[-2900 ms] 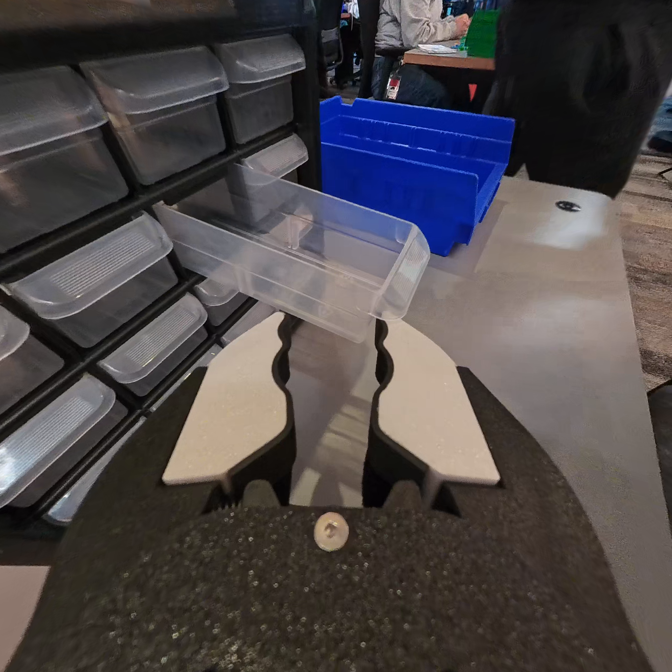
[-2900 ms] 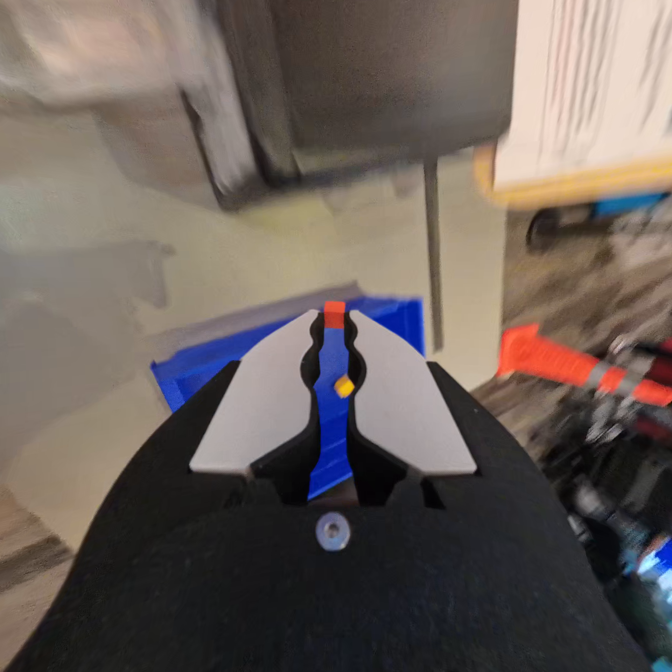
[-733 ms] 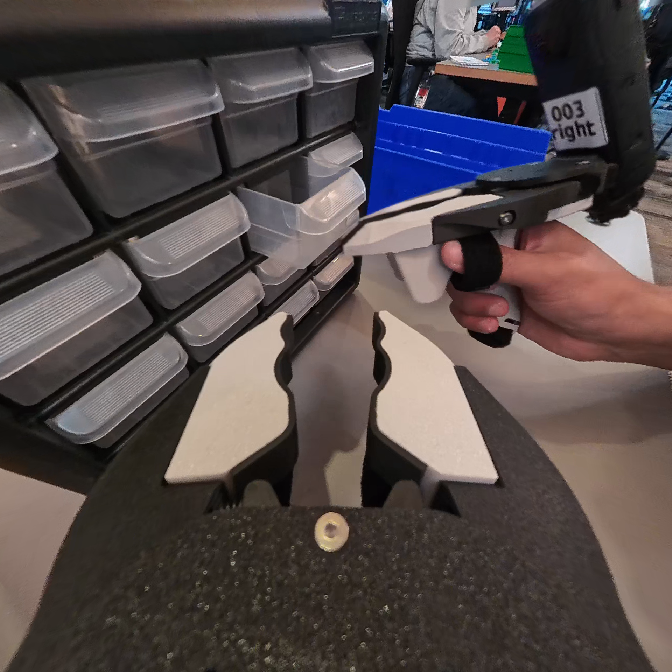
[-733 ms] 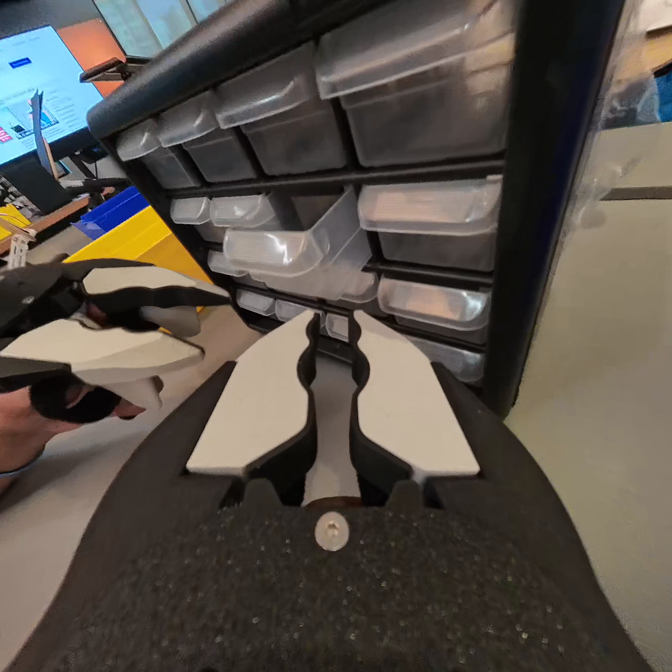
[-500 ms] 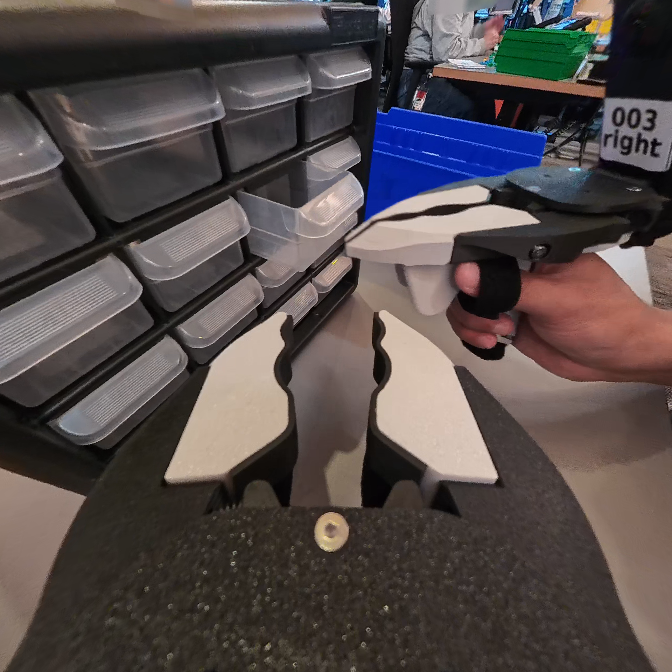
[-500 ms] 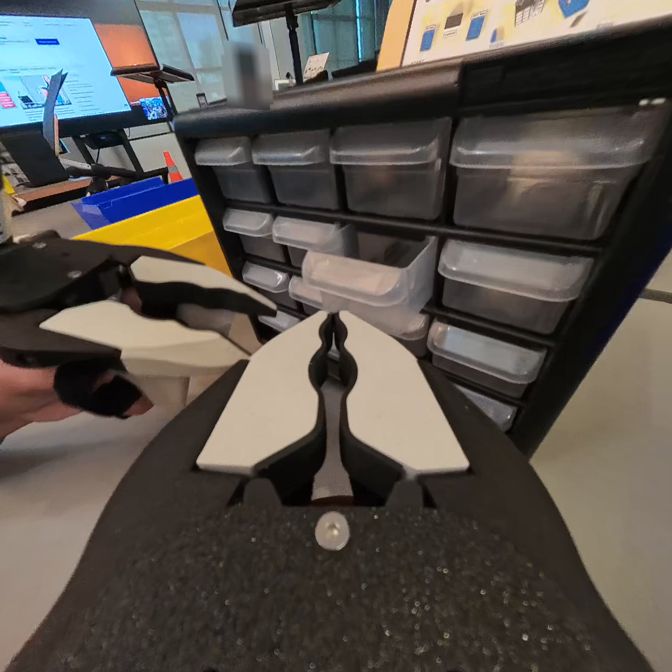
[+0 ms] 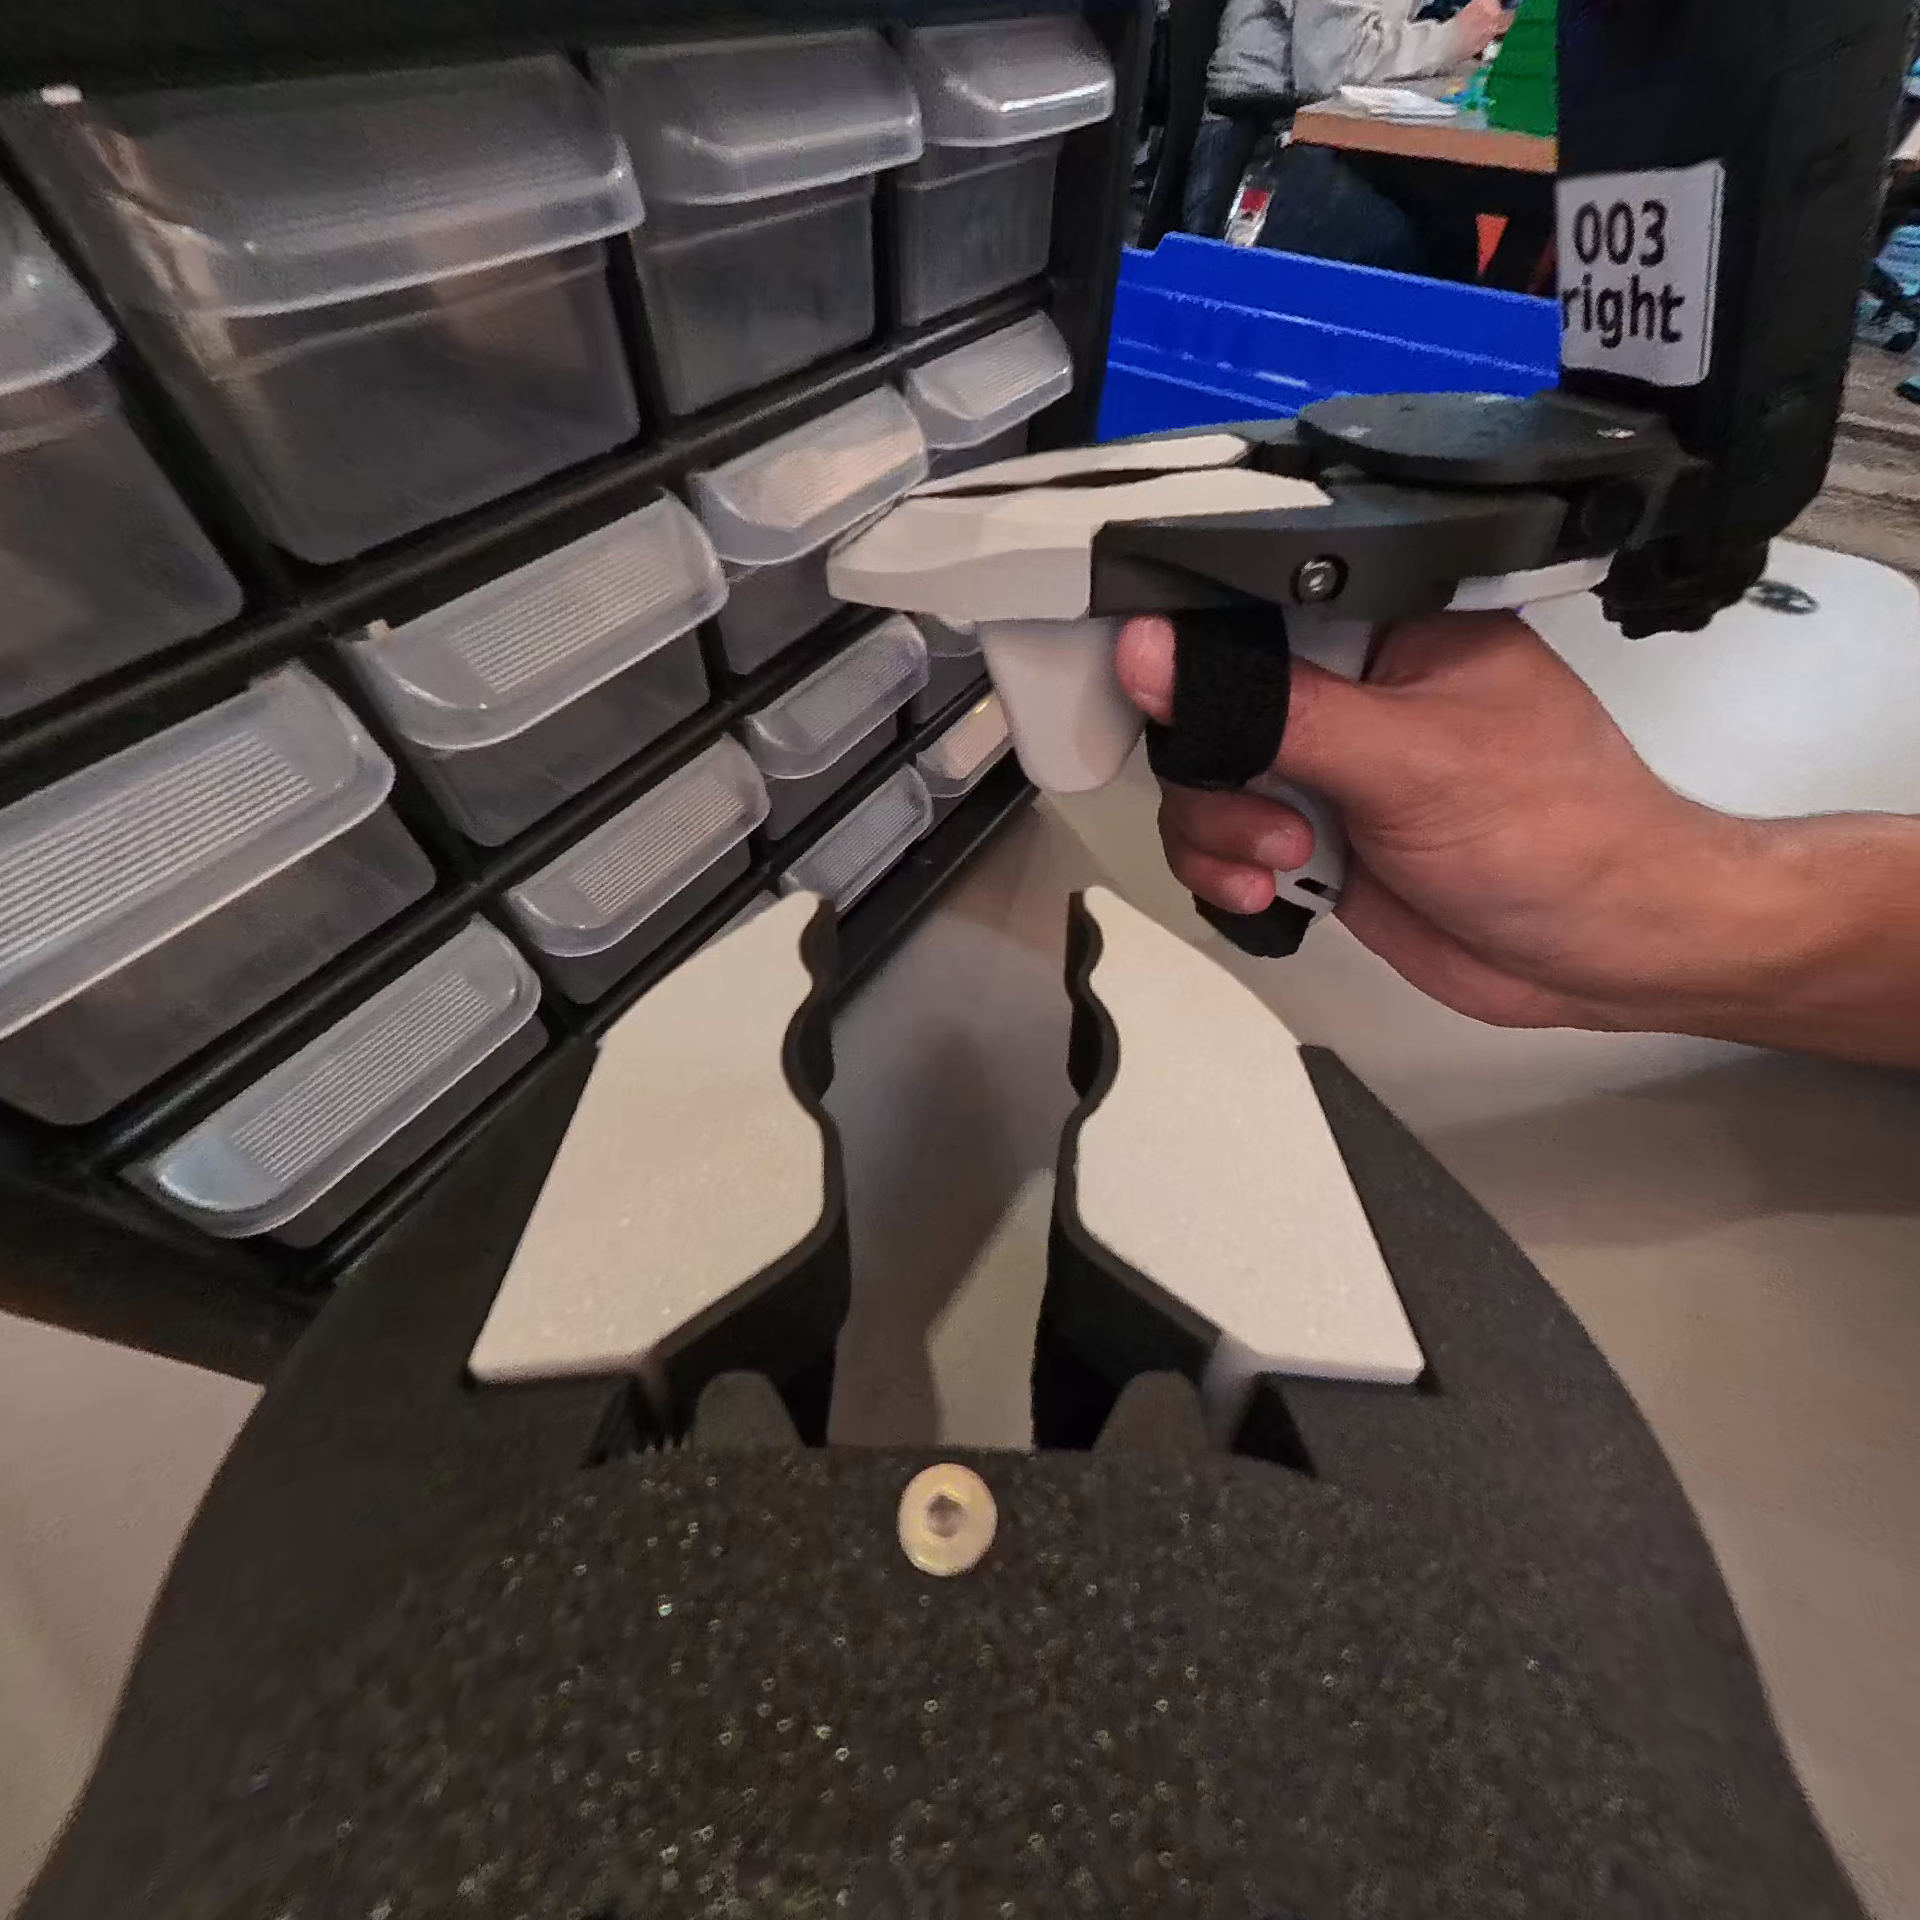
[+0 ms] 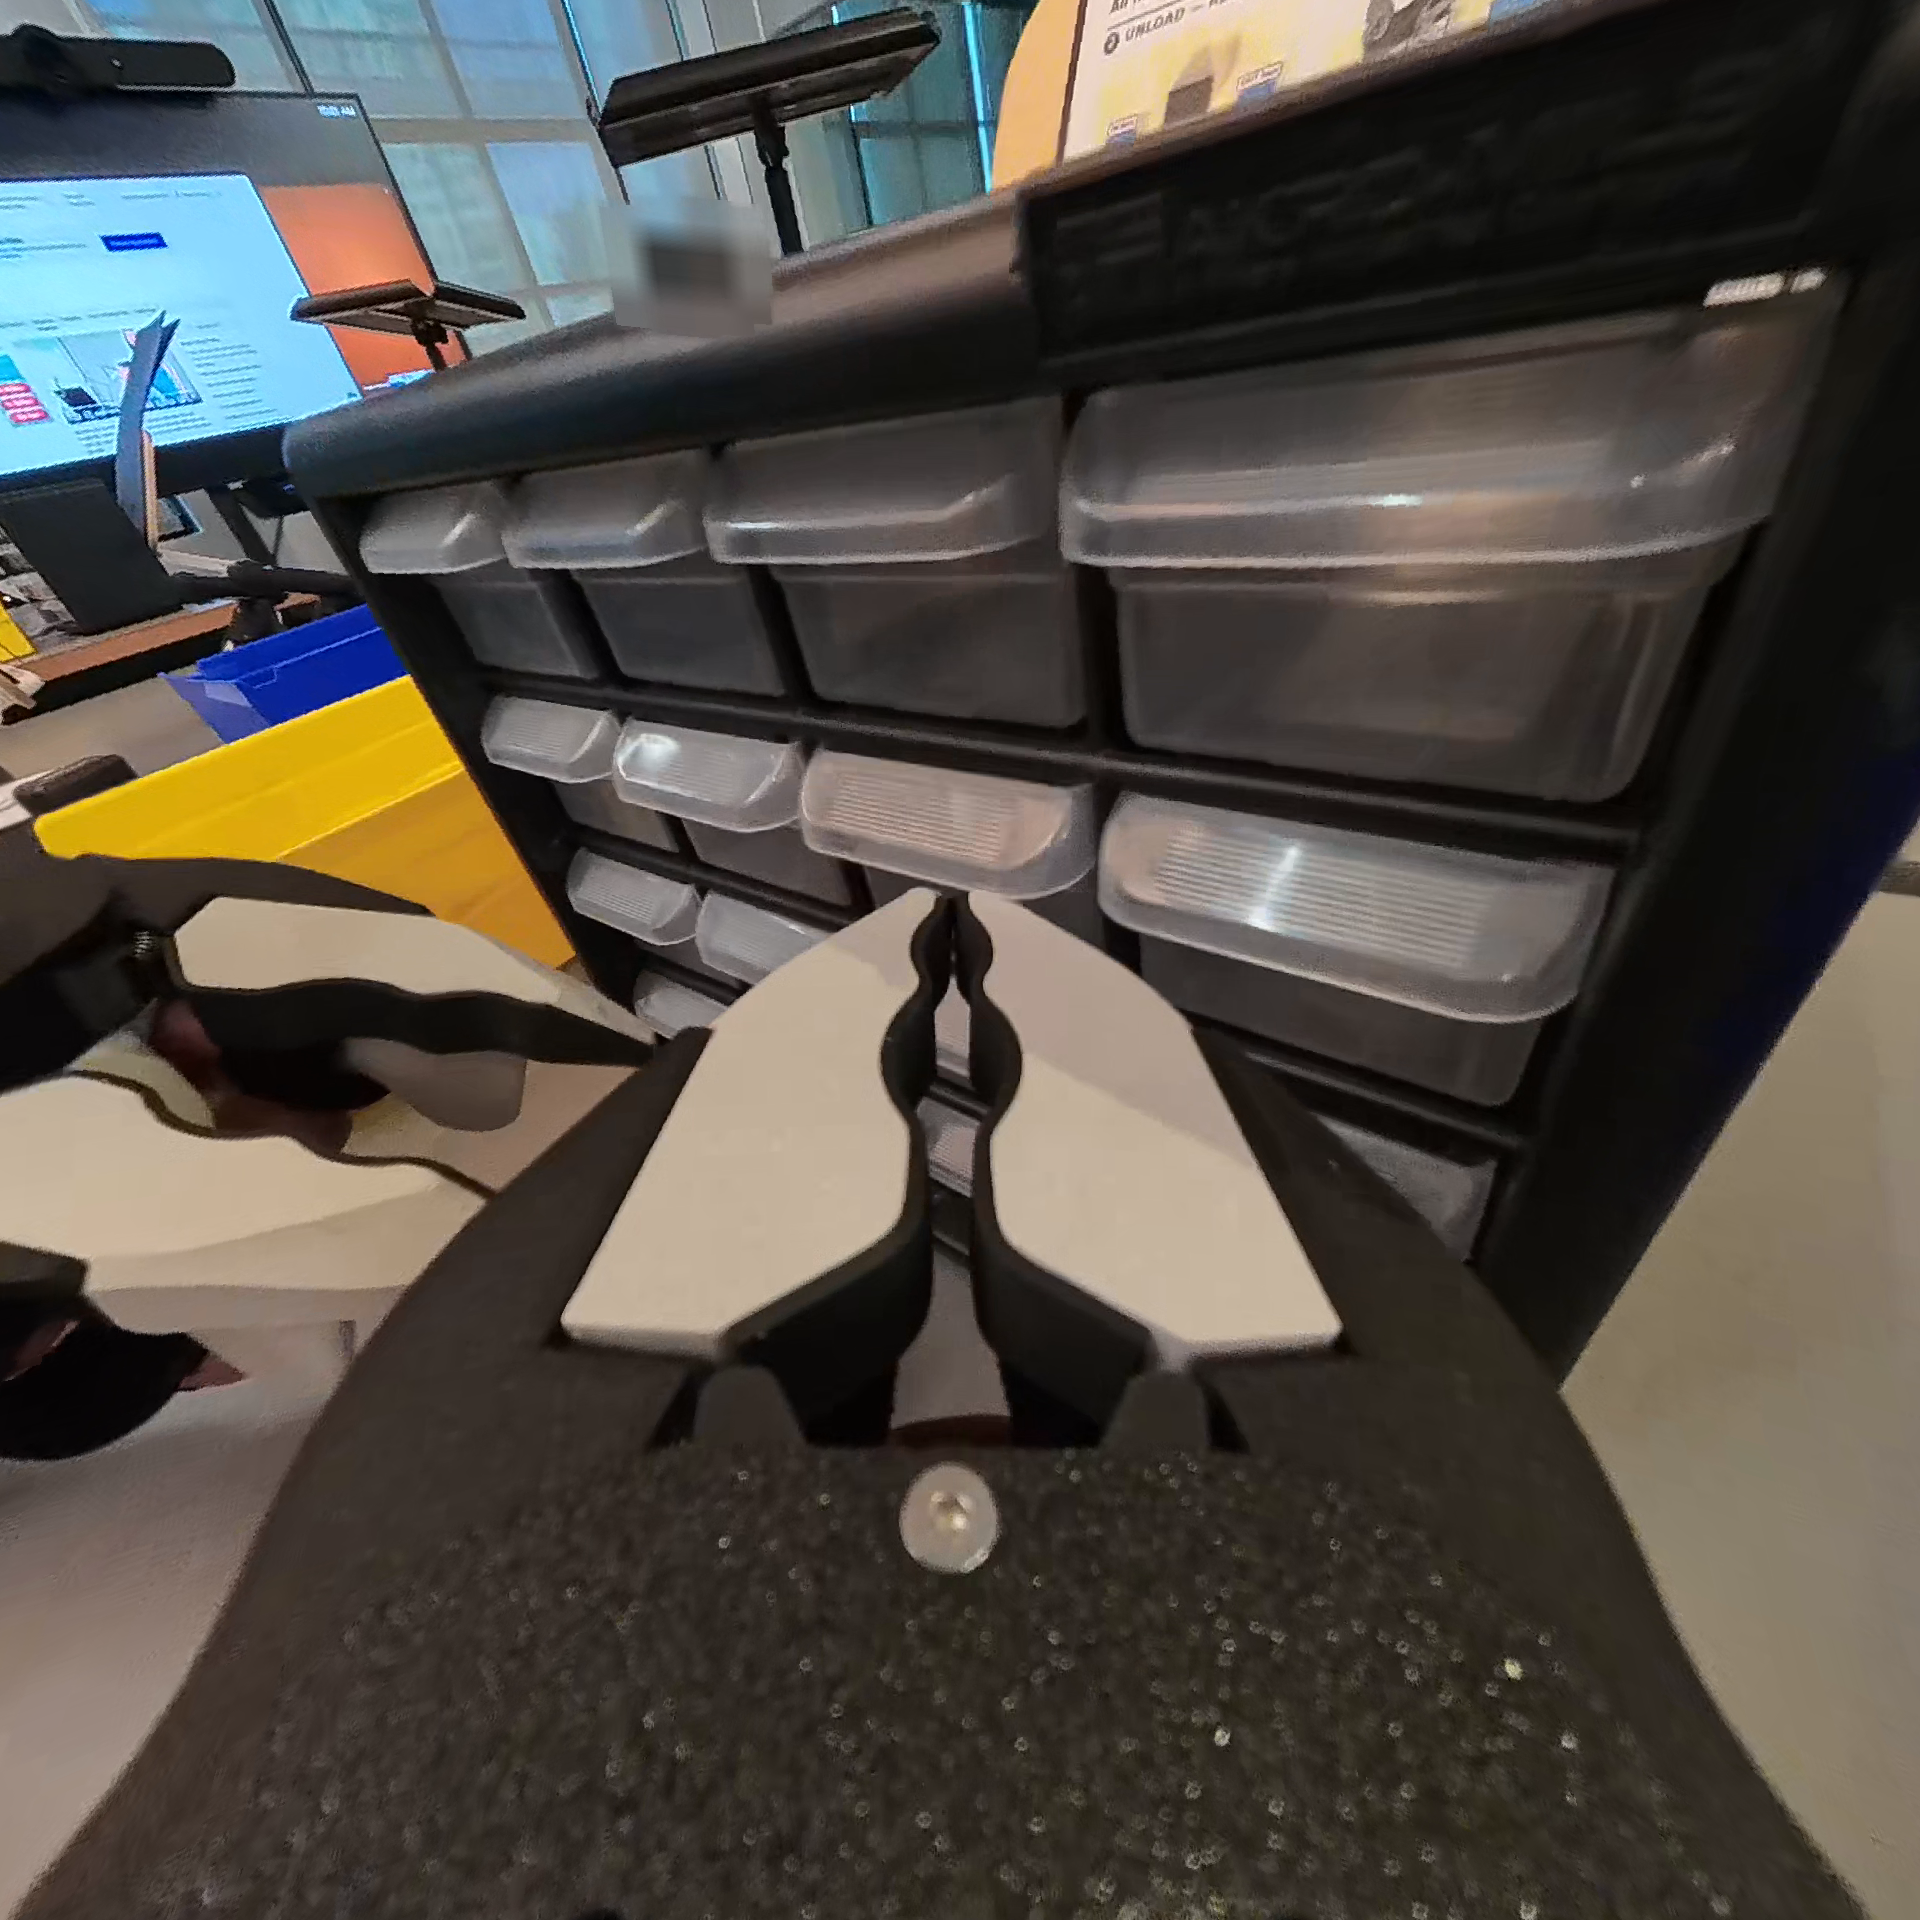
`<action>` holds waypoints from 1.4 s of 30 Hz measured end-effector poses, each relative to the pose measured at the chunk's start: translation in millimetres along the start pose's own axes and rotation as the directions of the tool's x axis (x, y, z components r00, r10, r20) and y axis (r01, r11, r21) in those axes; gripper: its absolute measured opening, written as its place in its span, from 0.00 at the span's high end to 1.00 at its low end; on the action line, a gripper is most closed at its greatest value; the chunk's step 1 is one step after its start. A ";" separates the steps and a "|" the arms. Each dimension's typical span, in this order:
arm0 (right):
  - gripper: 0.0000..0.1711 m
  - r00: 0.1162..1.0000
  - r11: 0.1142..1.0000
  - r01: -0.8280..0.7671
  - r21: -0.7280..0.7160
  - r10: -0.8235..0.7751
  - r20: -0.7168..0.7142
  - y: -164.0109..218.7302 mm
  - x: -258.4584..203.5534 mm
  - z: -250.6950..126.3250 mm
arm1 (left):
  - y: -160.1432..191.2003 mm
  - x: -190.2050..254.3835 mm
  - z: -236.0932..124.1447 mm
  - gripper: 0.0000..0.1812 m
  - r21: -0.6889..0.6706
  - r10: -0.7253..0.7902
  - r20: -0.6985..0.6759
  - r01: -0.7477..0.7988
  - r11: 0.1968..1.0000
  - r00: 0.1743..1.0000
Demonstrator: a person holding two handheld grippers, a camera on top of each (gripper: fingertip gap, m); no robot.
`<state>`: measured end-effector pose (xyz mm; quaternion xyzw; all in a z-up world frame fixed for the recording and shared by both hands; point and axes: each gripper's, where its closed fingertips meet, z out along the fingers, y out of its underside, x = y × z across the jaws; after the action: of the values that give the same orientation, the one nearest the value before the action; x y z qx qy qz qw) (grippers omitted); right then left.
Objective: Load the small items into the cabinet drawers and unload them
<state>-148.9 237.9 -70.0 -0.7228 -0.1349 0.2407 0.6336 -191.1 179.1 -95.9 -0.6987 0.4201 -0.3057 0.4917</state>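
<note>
A black cabinet (image 7: pixel 1081 260) of clear plastic drawers stands on the table, left in the left wrist view and ahead in the right wrist view (image 8: pixel 665 384). My right gripper (image 8: pixel 951 904) is shut and empty. Its tips sit just under the lip of a second-row drawer (image 8: pixel 940 821), which lies flush with its neighbours. In the left wrist view the right gripper (image 7: pixel 847 566), held by a hand (image 7: pixel 1455 831), touches that drawer (image 7: pixel 800 488). My left gripper (image 7: pixel 951 914) is open and empty, low in front of the cabinet's bottom rows. No small items show.
A blue bin (image 7: pixel 1320 332) stands behind the cabinet's right end. A yellow bin (image 8: pixel 291 810) and another blue bin (image 8: pixel 281 665) stand at its left end. The grey table (image 7: pixel 1558 1247) spreads to the right. A screen (image 8: pixel 156 312) and a seated person (image 7: pixel 1330 62) are far off. My hands' fingertips stand some 8 cm from each other. My left tips are about 15 cm from the black cabinet (image 7: pixel 1081 260), my right tips only 10 cm.
The pulled-out, tilted drawer has gone back into the cabinet. My right gripper came from the blue bin to the cabinet front, shut, and pressed against that drawer. My left gripper stayed open.
</note>
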 end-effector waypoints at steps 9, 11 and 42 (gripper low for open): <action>0.96 0.993 0.991 0.085 -0.103 -0.076 0.095 17.4 -21.7 -37.1 | 12.2 -26.5 -13.6 0.80 0.028 -0.097 0.213 0.093 0.995 0.972; 0.96 0.987 0.983 0.143 -0.119 -0.133 0.091 31.3 -31.4 -65.9 | 22.4 -48.9 -26.6 0.80 -0.052 0.065 0.408 -0.048 0.997 0.911; 0.94 0.993 0.990 0.094 -0.105 -0.086 0.078 35.2 -18.1 -163.2 | 15.0 -83.5 -44.7 0.95 -0.730 0.899 0.438 -0.593 0.340 -0.024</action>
<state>-83.4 84.3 -88.1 -0.7401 -0.2034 0.2307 0.5981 -271.4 231.5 -96.5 -0.4652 0.4949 0.4529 0.5775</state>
